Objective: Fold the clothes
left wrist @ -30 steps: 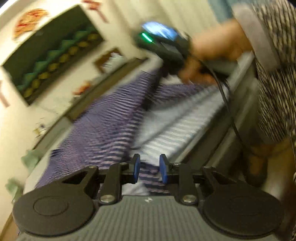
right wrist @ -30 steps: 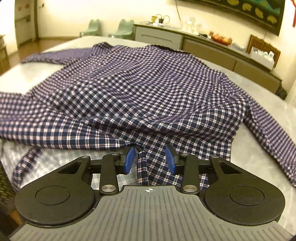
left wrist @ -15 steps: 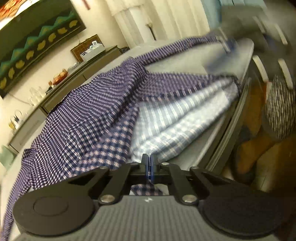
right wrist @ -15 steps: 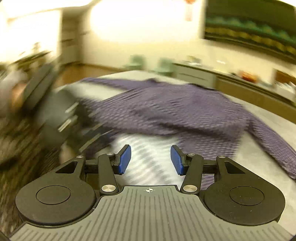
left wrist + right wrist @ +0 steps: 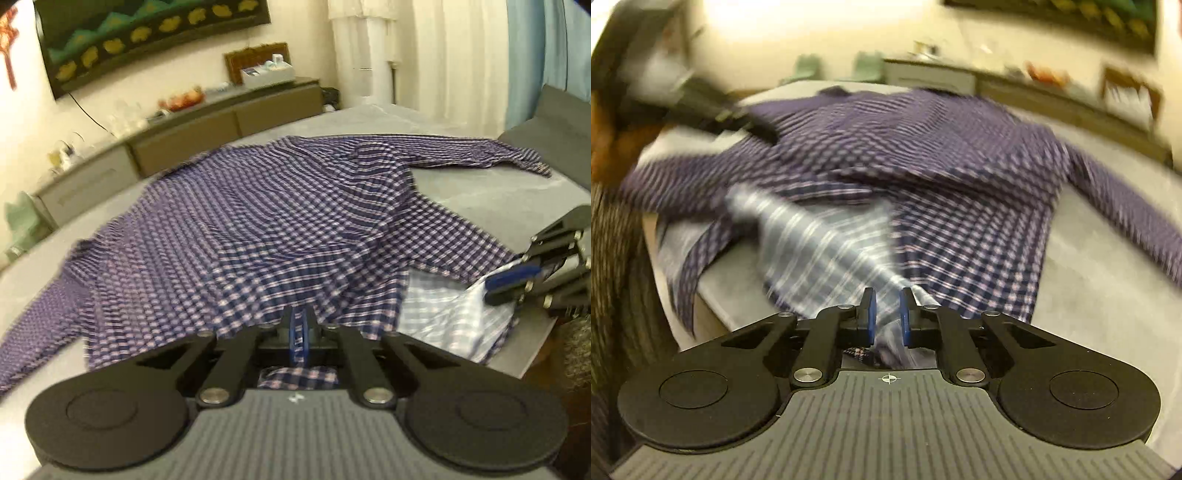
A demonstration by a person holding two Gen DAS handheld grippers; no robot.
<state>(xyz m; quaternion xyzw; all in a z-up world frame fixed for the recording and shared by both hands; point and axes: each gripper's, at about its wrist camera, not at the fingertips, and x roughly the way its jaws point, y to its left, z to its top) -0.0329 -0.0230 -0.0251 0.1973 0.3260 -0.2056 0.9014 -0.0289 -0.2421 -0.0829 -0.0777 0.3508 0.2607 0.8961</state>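
Note:
A purple and white checked shirt (image 5: 266, 221) lies spread on a grey table (image 5: 480, 192), sleeves out to both sides. My left gripper (image 5: 297, 332) is shut on the shirt's near hem. My right gripper (image 5: 885, 314) has its jaws close together around the pale inside face of the hem (image 5: 827, 251), with cloth bunched between the pads. In the left wrist view the right gripper (image 5: 513, 280) shows at the right edge, at the hem corner. In the right wrist view, which is blurred, the shirt (image 5: 942, 158) fills the table (image 5: 1100, 295).
A long sideboard (image 5: 184, 136) with small items stands along the far wall under a dark painting (image 5: 147, 33). Curtains (image 5: 443, 51) hang at the right. Green chairs (image 5: 864, 66) stand beyond the table. The table's near edge (image 5: 528, 350) is close.
My left gripper closed on the shirt hem. My right gripper moved to the hem corner and its jaws closed onto the cloth. Both views swung across the table.

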